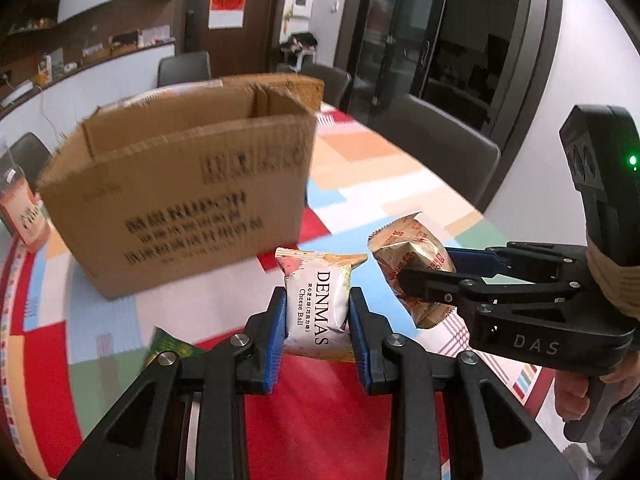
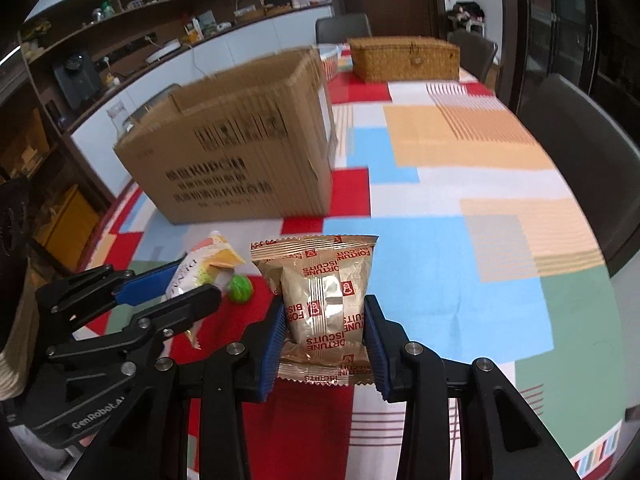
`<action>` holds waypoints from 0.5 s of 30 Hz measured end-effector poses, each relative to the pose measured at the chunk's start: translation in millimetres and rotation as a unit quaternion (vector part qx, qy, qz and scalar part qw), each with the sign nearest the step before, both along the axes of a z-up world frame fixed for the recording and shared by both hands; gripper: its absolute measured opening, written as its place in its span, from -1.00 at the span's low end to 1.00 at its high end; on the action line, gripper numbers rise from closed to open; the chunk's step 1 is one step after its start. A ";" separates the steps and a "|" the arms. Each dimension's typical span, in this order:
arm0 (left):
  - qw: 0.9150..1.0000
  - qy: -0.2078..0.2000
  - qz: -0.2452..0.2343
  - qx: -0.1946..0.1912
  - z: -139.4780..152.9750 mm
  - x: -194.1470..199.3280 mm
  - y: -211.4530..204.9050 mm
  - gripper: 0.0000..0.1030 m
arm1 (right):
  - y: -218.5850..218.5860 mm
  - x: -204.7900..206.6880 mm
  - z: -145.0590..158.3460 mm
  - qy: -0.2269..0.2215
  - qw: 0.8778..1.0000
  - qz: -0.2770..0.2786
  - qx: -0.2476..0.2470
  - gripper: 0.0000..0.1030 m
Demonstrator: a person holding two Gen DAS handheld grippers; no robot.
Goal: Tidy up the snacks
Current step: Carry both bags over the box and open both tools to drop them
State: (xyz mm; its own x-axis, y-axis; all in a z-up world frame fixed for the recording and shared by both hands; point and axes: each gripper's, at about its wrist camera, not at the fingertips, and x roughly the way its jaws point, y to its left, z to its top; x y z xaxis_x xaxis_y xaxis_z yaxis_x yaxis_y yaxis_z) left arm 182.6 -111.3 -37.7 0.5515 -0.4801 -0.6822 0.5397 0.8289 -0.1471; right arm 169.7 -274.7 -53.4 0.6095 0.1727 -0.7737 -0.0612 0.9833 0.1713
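A dining room with dark cabinets and grey chairs surrounds a tabletop (image 2: 460, 184) covered in a cloth of red, blue, white, orange and green blocks. An open cardboard box (image 1: 180, 196) with dark printed text stands on it, ahead of both grippers; its print is blurred and cannot be read. Farther back sits a woven basket (image 2: 404, 62) with its lid closed.

The left gripper (image 1: 318, 320) pinches a white packet (image 1: 318, 306) lettered "DENMAS Cheese Ball", with pink, orange and green at its crimped ends. The packet stands upright between the blue pads (image 1: 276, 344), which press on both its sides, and it is clear of the cloth. In the right wrist view the same packet juts from that gripper at the left.

The right gripper (image 2: 326, 332) is clamped on a golden foil packet (image 2: 320, 296) printed in red with "FORTUNE BISCUITS", its crimped edges top and bottom, a bulge showing inside. The pads squeeze its lower half from either side, and it too seems lifted off the cloth. The two packets hang side by side, near but apart, in front of the box.

A small green thing (image 2: 240, 288) lies on a red patch below and between the grippers. A green wrapper (image 1: 168, 346) lies by the left gripper. A red and white carton (image 1: 26, 216) stands left of the box.
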 end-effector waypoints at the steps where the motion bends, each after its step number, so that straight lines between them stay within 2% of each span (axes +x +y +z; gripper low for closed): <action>1: 1.000 -0.008 0.005 -0.003 6.1 -0.4 3.7 -0.42 | 1.2 0.1 4.3 -0.007 1.000 0.000 -0.002 -0.25; 15: 0.995 -0.083 0.051 -0.026 63.7 8.5 38.6 -0.42 | 28.5 17.3 57.5 -0.094 0.995 0.021 -0.005 -0.25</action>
